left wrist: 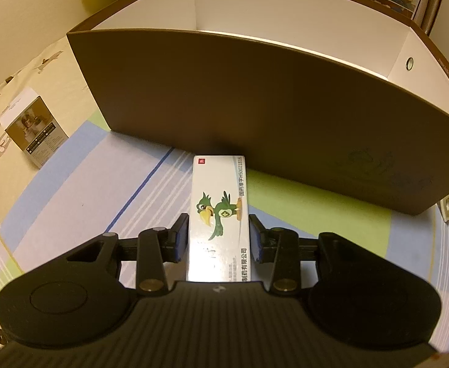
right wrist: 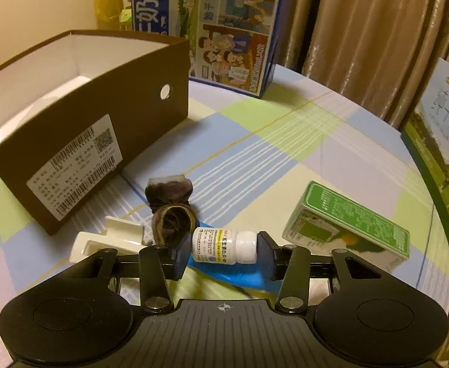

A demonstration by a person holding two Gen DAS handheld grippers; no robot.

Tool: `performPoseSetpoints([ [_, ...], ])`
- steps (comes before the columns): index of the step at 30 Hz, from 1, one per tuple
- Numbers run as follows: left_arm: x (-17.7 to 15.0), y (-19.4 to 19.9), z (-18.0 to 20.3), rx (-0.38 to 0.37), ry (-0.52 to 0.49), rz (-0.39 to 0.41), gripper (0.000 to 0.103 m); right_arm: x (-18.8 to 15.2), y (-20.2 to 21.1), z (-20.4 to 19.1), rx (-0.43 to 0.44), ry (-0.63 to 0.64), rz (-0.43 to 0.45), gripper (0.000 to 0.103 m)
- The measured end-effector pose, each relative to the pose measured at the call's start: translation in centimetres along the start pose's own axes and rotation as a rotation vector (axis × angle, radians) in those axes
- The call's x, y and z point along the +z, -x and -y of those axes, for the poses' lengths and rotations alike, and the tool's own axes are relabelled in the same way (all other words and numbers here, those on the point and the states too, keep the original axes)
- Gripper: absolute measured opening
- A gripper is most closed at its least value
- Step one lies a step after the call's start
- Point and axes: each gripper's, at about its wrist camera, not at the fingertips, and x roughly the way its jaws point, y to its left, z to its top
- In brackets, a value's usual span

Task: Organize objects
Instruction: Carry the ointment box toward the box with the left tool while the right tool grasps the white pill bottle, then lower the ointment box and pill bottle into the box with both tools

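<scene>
table — checked cloth | brown box | green carton | white tray

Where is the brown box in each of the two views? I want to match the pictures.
Left wrist: the brown box fills the upper half, its long wall facing the camera, just behind the carton between the fingers.
Right wrist: it stands at upper left, its labelled end toward the camera.
Shared landmark: the round hole in its end wall.

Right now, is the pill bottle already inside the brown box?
No, the pill bottle is clamped sideways in the right gripper, outside the brown box.
</scene>
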Motion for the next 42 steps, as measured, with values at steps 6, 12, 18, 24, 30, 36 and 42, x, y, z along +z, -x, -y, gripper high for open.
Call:
performPoseSetpoints([
  [6,0.1,0.0,0.1,-0.021,-0.034,-0.006,0.033,-0.6,3.4,0.4,0.019,-0.138,0.035,0.044],
  [12,-0.5,1.3,-0.7,-0.037,-0.056,-0.008,0.033,-1.4,7.1,-0.3,0.04,-0.232,0.06,0.044],
  [18,-0.1,4.9,-3.3,-0.056,-0.061,0.024,0.033,-0.4,9.9,-2.4,0.082,-0.265,0.106,0.044],
  [24,3.1,8.0,-6.1,-0.083,-0.105,0.077,0.033,2.8,10.9,-6.2,0.17,-0.224,0.164,0.044],
  [30,7.4,9.5,-7.5,-0.134,-0.122,0.132,0.033,7.0,9.8,-10.3,0.234,-0.157,0.201,0.044],
  [36,13.1,8.6,-6.0,-0.184,-0.227,0.184,0.033,11.4,6.4,-13.3,0.251,-0.166,0.199,0.044],
  [42,19.0,4.9,-3.9,-0.249,-0.326,0.185,0.033,14.7,2.0,-14.5,0.226,-0.179,0.168,0.044],
])
